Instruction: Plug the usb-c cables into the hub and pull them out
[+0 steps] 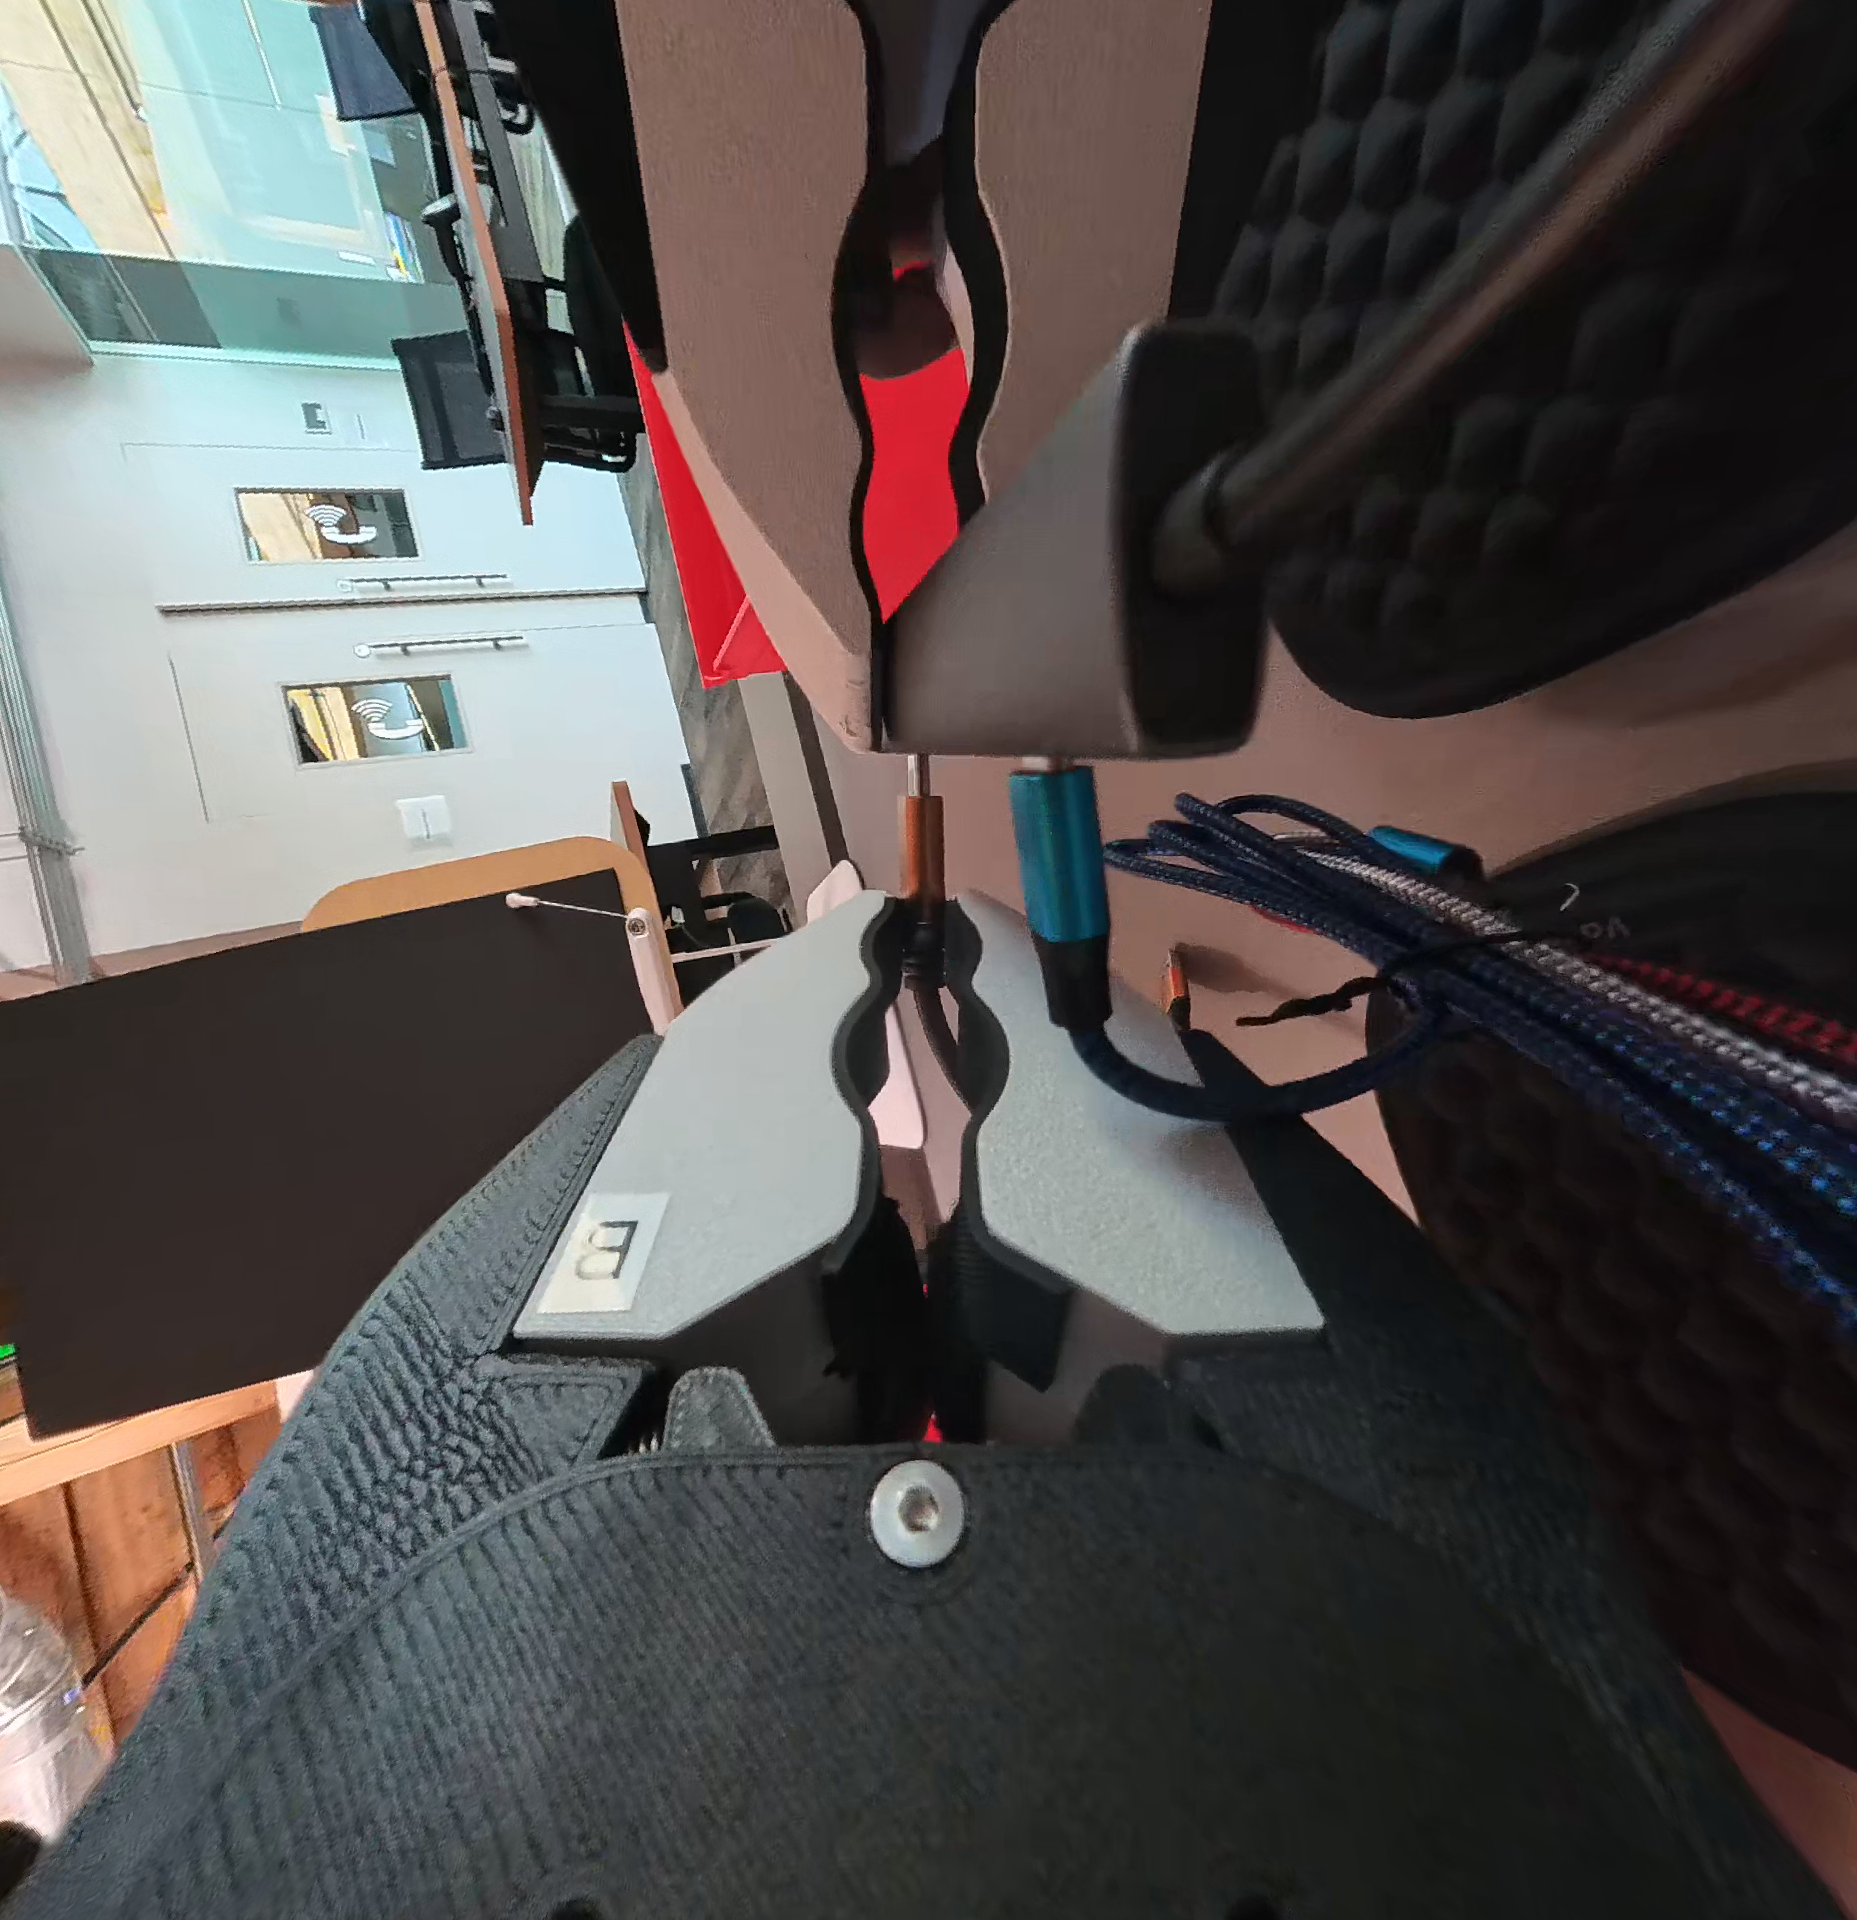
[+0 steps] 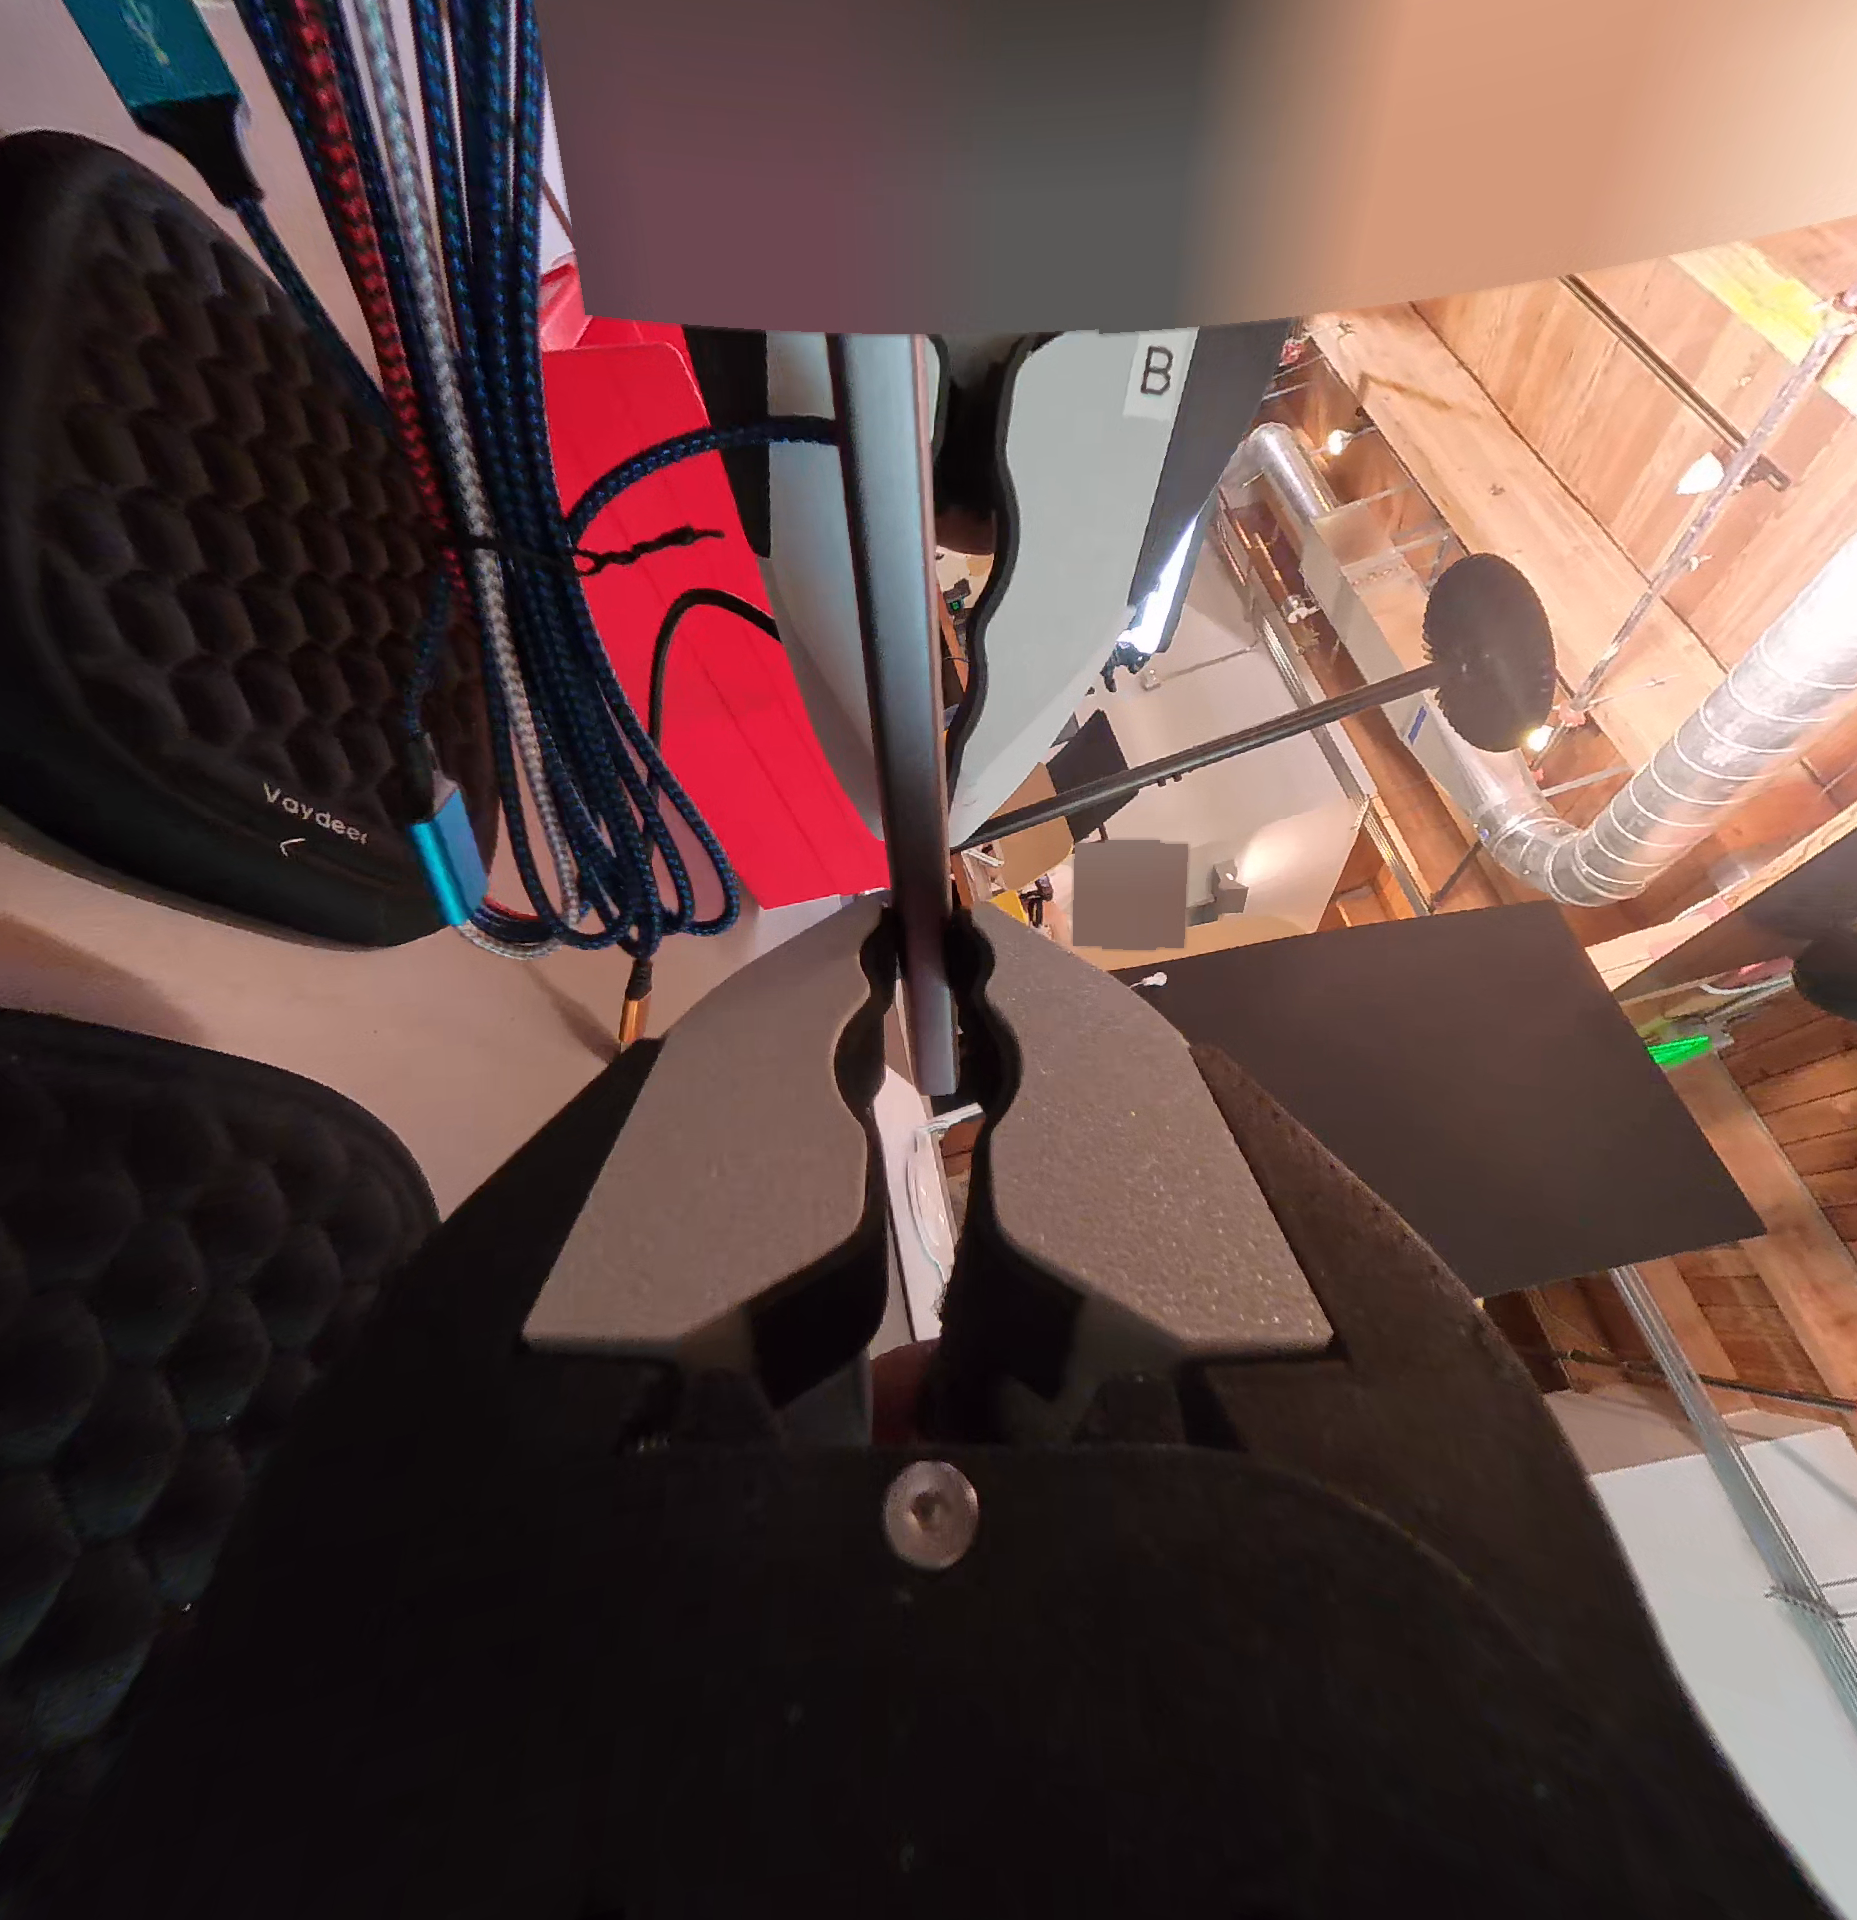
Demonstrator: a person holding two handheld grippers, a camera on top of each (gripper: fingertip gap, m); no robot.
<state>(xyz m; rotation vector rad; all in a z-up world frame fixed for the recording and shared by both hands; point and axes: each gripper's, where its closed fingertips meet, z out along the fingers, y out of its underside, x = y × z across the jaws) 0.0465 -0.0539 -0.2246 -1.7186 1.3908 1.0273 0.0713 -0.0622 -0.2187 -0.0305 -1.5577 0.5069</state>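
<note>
My left gripper (image 1: 922,920) is shut on a black cable with a copper-coloured USB-C plug (image 1: 921,836). The plug's metal tip sits at the edge of the grey hub (image 1: 1017,634), just under it; I cannot tell how far in it is. A blue USB-C plug (image 1: 1057,862) is seated in the hub beside it. My right gripper (image 2: 924,951) is shut on the thin grey hub (image 2: 898,623), seen edge-on. The right gripper's fingers (image 1: 758,343) show beyond the hub in the left wrist view. The left gripper's fingers (image 2: 1069,540) show beyond the hub in the right wrist view.
A bundle of braided blue, grey and red cables (image 1: 1589,997) lies tied together over black padded wrist rests (image 1: 1589,312), also in the right wrist view (image 2: 508,520). A loose gold plug (image 2: 633,1013) lies on the table. A red sheet (image 2: 716,644) lies behind. The grippers are tip to tip, or close to it.
</note>
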